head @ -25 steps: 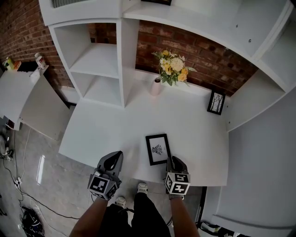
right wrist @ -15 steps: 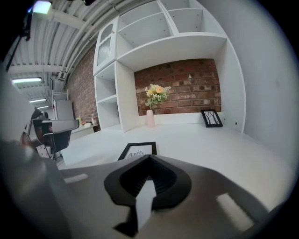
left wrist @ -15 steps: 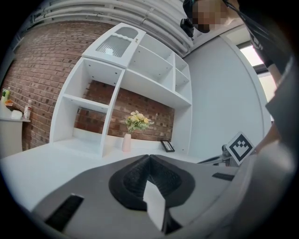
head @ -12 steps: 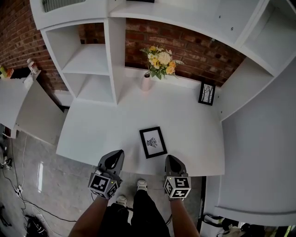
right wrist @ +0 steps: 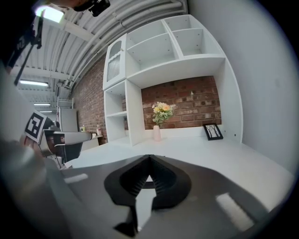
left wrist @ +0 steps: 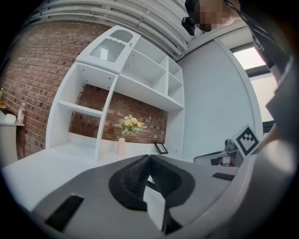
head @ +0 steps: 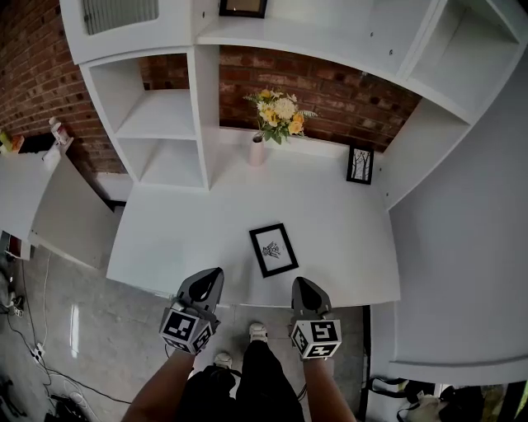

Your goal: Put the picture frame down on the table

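My left gripper [head: 209, 276] and right gripper [head: 301, 285] are both pinched shut and empty, so the only risk is nudging the flat picture frame [head: 274, 250] just ahead off the table [head: 346, 235].

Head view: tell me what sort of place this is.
Probably a staged home-office nook in a loft-like room: a white desk built into white shelving against a brick wall, dressed with a vase of flowers and a picture frame lying flat.

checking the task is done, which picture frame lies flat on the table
The black frame near the table's front edge lies flat. The frame by the brick wall stands upright; the third frame sits on the shelving.
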`<state>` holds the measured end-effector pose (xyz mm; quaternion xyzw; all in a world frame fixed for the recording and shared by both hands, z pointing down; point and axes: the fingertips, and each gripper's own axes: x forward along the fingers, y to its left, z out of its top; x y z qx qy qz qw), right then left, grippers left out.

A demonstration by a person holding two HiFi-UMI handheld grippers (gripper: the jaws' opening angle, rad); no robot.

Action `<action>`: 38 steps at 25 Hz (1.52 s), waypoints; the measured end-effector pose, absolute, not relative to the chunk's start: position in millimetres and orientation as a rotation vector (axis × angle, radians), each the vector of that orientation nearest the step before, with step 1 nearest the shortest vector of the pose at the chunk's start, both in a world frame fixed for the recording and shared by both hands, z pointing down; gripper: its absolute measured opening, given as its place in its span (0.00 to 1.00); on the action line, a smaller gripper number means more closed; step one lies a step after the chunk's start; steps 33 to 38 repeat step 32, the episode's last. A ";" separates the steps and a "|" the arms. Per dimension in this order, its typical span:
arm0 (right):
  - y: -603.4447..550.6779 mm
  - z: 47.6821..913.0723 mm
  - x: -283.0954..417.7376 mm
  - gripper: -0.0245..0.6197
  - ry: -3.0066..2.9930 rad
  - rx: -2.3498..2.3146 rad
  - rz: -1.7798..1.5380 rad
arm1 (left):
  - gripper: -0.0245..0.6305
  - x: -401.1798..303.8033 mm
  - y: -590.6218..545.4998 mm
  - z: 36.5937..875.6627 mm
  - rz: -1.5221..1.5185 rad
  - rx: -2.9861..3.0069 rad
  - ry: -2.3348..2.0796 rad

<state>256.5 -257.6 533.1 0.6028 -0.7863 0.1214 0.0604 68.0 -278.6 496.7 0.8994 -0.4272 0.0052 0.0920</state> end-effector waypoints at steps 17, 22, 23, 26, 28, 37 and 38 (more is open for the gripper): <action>-224.5 480.4 241.8 0.04 -2.398 1.909 0.210 | 0.03 55.6 -256.0 466.5 -0.039 2.758 -1.204; -218.1 470.9 238.6 0.04 -2.404 1.927 0.185 | 0.03 50.0 -250.8 461.5 -0.049 2.765 -1.205; -216.8 469.9 237.9 0.04 -2.404 1.931 0.183 | 0.03 48.8 -249.8 460.7 -0.050 2.766 -1.205; -213.9 465.5 235.8 0.04 -2.407 1.945 0.179 | 0.03 45.3 -247.8 458.3 -0.053 2.765 -1.208; -212.7 461.5 235.1 0.04 -2.412 1.957 0.176 | 0.03 44.1 -247.1 456.7 -0.062 2.769 -1.208; -208.8 454.0 233.5 0.04 -2.416 1.974 0.159 | 0.03 42.5 -244.4 453.0 -0.071 2.781 -1.199; -208.8 454.0 233.5 0.04 -2.416 1.974 0.159 | 0.03 42.5 -244.4 453.0 -0.071 2.781 -1.199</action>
